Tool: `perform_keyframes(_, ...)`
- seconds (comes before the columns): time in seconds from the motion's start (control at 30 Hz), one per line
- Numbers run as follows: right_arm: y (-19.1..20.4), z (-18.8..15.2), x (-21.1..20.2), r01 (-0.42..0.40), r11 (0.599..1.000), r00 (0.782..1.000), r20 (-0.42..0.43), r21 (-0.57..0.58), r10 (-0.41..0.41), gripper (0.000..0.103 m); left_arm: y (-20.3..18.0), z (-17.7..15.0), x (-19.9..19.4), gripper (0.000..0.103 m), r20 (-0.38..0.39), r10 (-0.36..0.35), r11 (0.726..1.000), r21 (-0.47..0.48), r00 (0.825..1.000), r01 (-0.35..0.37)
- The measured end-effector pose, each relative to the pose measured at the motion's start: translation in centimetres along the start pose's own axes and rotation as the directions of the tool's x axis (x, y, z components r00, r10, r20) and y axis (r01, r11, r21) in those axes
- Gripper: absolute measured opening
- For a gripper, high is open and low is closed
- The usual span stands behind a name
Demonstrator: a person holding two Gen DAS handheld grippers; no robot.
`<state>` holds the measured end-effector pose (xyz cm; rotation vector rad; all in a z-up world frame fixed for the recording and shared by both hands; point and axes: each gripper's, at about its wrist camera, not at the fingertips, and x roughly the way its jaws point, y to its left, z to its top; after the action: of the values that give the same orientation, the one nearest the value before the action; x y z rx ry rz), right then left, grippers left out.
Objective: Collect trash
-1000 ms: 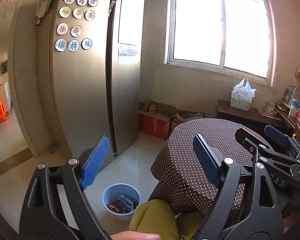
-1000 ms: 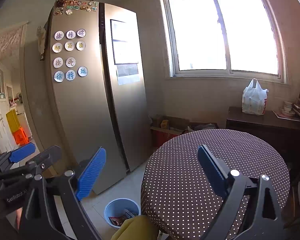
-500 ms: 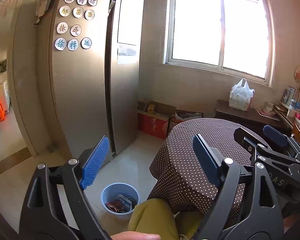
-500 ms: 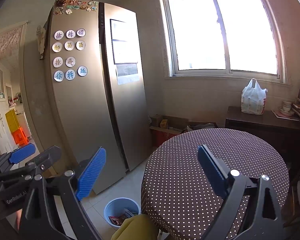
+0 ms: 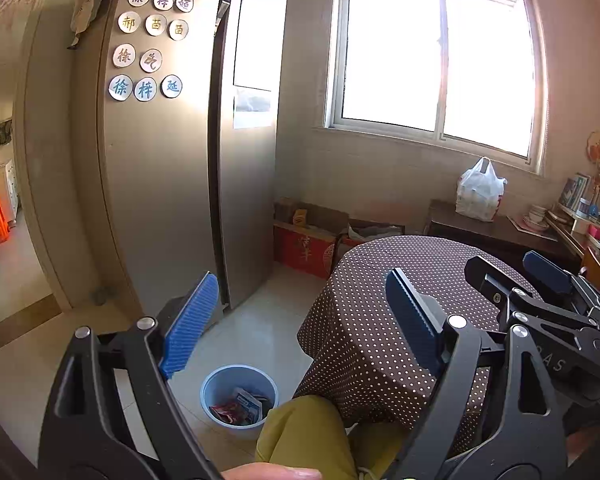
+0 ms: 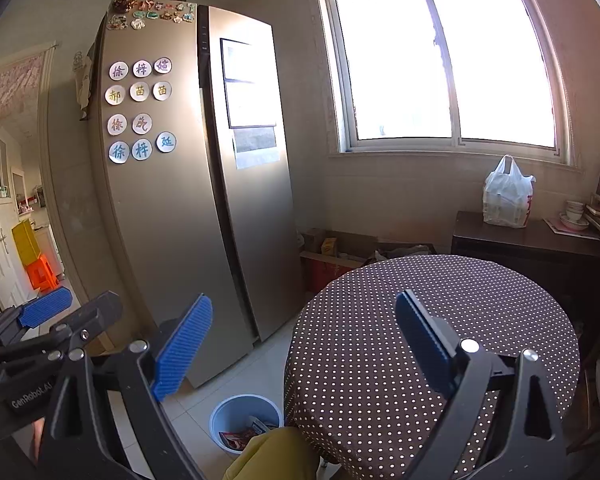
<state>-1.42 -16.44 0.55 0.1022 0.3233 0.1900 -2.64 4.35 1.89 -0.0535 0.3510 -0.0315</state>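
A light blue waste bin [image 5: 227, 379] stands on the tiled floor beside the round table, with crumpled wrappers [image 5: 236, 406] lying inside it. The right wrist view shows the same bin [image 6: 240, 410] and wrappers [image 6: 236, 438]. My left gripper [image 5: 300, 276] hovers open above the floor and bin, nothing between its blue pads. My right gripper [image 6: 304, 296] is open too and empty, held over the near edge of the table [image 6: 440, 300]. Each gripper shows in the other's view: the right gripper [image 5: 506, 262], the left gripper [image 6: 88, 298].
The table wears a brown dotted cloth [image 5: 372, 280]. A knee in yellow-green trousers [image 5: 300, 432] sits just right of the bin. A tall steel fridge [image 5: 160, 180] stands at left, cardboard boxes [image 5: 304, 240] under the window, a white plastic bag [image 5: 480, 190] on a dark sideboard [image 5: 500, 232].
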Motion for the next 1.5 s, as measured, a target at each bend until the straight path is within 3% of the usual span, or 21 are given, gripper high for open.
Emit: perform_keyframes(1.5,0.8,-0.3,-1.3,-0.002,1.000,1.000,0.020,-0.002,0.002,0.091,-0.1,-0.4,-1.3,0.085,0.020,0.002,1.000,0.006,1.000,-0.002)
